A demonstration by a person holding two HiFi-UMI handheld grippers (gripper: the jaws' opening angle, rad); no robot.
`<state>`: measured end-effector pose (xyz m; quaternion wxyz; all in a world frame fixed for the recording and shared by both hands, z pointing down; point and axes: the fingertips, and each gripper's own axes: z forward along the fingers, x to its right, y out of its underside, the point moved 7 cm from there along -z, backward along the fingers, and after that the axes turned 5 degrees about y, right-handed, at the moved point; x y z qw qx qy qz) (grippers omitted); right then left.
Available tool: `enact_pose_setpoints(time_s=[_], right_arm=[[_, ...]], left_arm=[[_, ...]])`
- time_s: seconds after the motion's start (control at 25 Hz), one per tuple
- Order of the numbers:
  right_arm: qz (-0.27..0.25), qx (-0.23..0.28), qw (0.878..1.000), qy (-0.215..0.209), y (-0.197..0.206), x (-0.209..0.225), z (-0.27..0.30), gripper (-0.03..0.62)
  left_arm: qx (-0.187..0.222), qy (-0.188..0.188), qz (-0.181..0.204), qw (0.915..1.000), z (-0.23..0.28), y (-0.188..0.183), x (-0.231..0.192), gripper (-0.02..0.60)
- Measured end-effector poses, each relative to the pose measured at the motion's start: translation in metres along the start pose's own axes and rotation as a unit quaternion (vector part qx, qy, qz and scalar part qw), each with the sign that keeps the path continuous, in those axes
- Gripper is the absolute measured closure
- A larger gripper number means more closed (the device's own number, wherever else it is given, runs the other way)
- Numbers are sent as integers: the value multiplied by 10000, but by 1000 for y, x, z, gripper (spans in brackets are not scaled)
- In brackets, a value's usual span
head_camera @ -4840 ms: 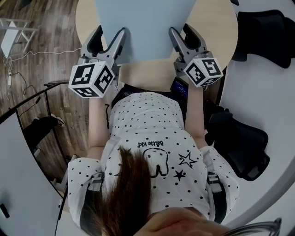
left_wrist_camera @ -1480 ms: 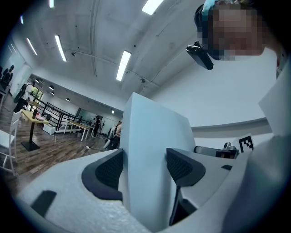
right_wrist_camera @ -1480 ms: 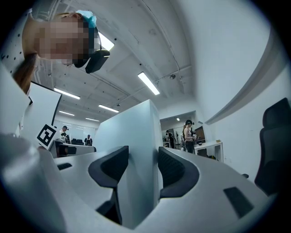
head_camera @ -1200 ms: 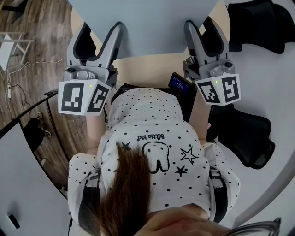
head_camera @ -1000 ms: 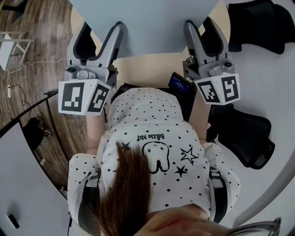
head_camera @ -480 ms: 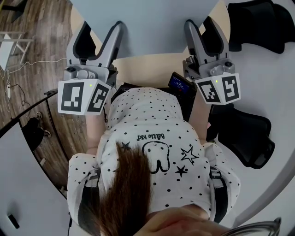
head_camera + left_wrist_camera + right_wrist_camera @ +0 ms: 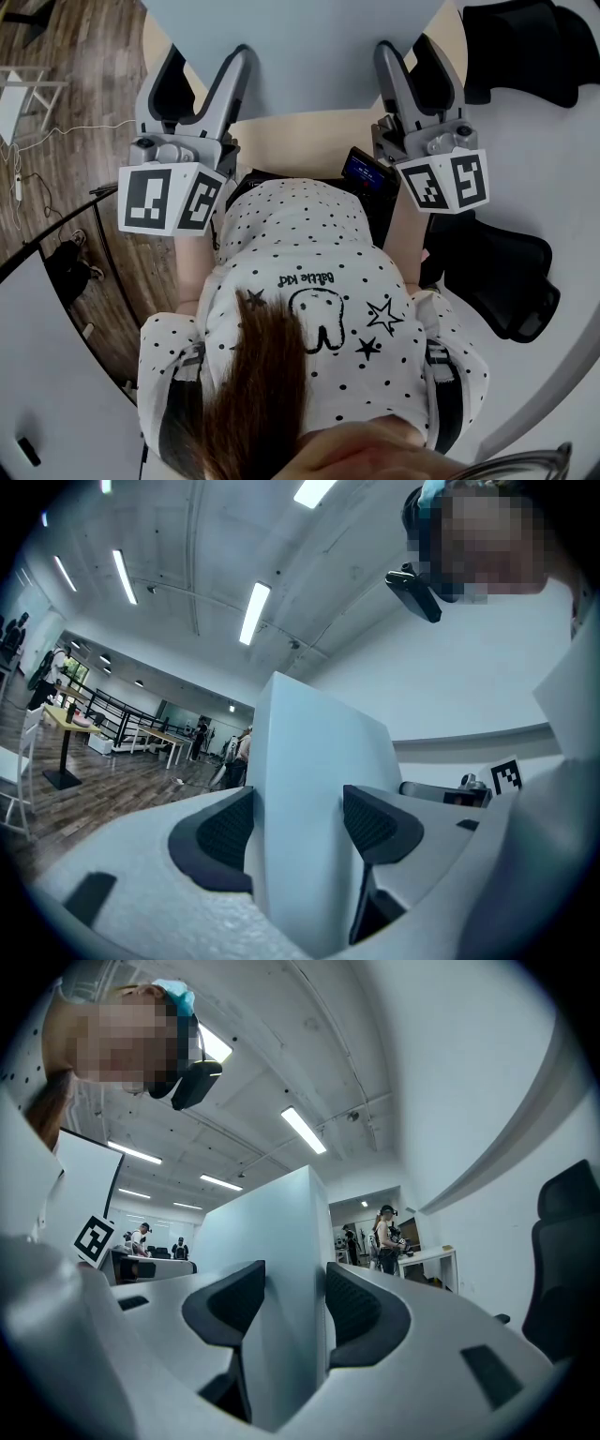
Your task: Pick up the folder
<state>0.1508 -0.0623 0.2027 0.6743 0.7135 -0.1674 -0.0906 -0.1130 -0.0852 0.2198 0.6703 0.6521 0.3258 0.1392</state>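
Plainly, the pale blue folder (image 7: 300,47) is carried between the two tools, above the round beige table (image 7: 300,141). The left gripper (image 7: 204,56) is clamped on its left side and the right gripper (image 7: 405,47) on its right side, both close to the edge nearest the person. In the left gripper view the folder (image 7: 319,761) rises as a flat sheet out of the left gripper (image 7: 300,822), with a dark pad against each face. The right gripper view shows the same: the folder (image 7: 262,1232) stands in the right gripper (image 7: 292,1302), pinched from both sides.

A strip of bare tabletop lies between the folder's near edge and the person's body. Wooden floor (image 7: 84,94) lies to the left of the table, a black chair (image 7: 506,281) stands close at the right, and a white surface (image 7: 553,169) runs along that side.

The folder's far edge is cut off by the top of the head view, so its full extent cannot be told. In both gripper views the gripper bodies cover its lower part. A dark device (image 7: 361,169) by the right forearm is partly hidden.
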Motion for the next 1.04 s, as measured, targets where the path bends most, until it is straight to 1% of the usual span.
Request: enact_pose_setpoints(time_s=[1.04], right_arm=[[34,-68,10000,37,1,2,0,387]], left_arm=[[-7,11,-30,10000,1,0,0,282]])
